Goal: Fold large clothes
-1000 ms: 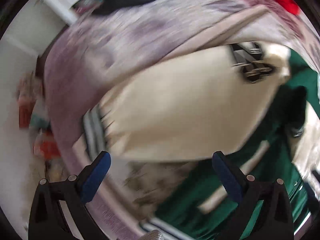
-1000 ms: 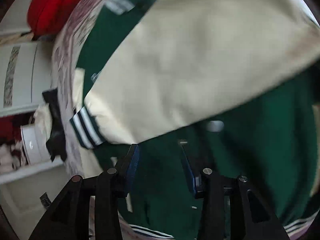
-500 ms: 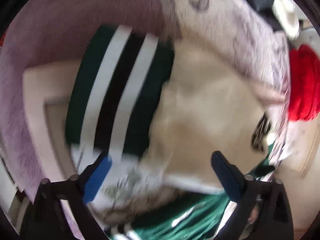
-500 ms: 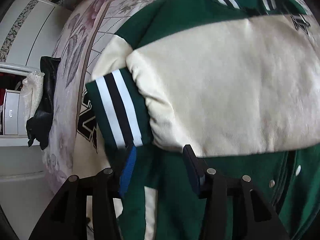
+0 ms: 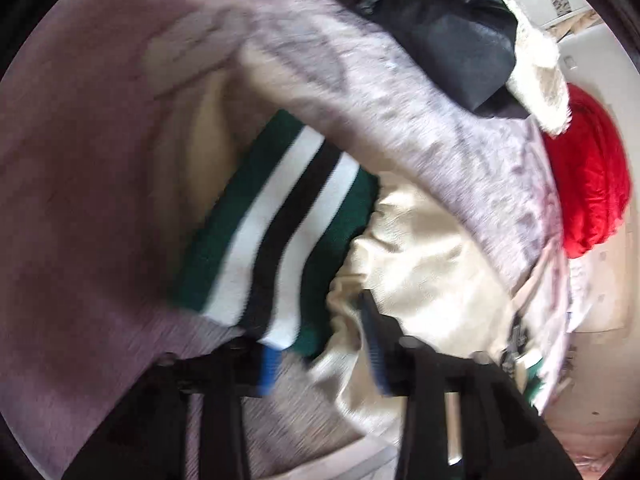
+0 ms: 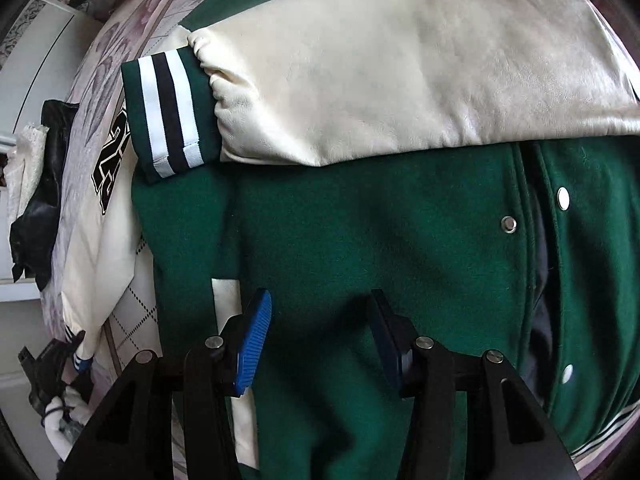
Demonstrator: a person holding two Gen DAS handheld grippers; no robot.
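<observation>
Left claw (image 5: 320,344): jaws closing, with the lower edge of the striped cuff (image 5: 280,232) and the gathered cream leather beside it lying between the pads; the blur hides whether the pads press yet, so read as not yet gripping. Right claw (image 6: 316,336): jaws about half apart, hanging over the green front panel, nothing between the pads.

Item: varsity jacket (image 6: 380,240), green body, cream sleeves, striped green, white and black ribbing. Location: laid front-up on the bed (image 6: 120,40), over a mauve floral cover. Nearby, off the jacket: a red garment (image 5: 588,176) and a black garment (image 5: 448,32) at the far edge of the bed.

Progress, judged: early to middle. One cream sleeve (image 6: 400,72) is already folded across the chest, cuff (image 6: 172,112) near the jacket's side edge. The other sleeve (image 6: 100,216), with a black number patch, lies out past the body on the cover and seems unfolded; the left wrist view suggests it is the one being taken up. Left to do: bring that sleeve across, then fold the body hem to collar.

Orientation: in the right wrist view, the snap placket (image 6: 532,216) runs top to bottom, so the jacket's long axis does too, collar at the top, hem ribbing toward the bottom. The folded sleeve lies crosswise to that axis, cuff pointing left.
</observation>
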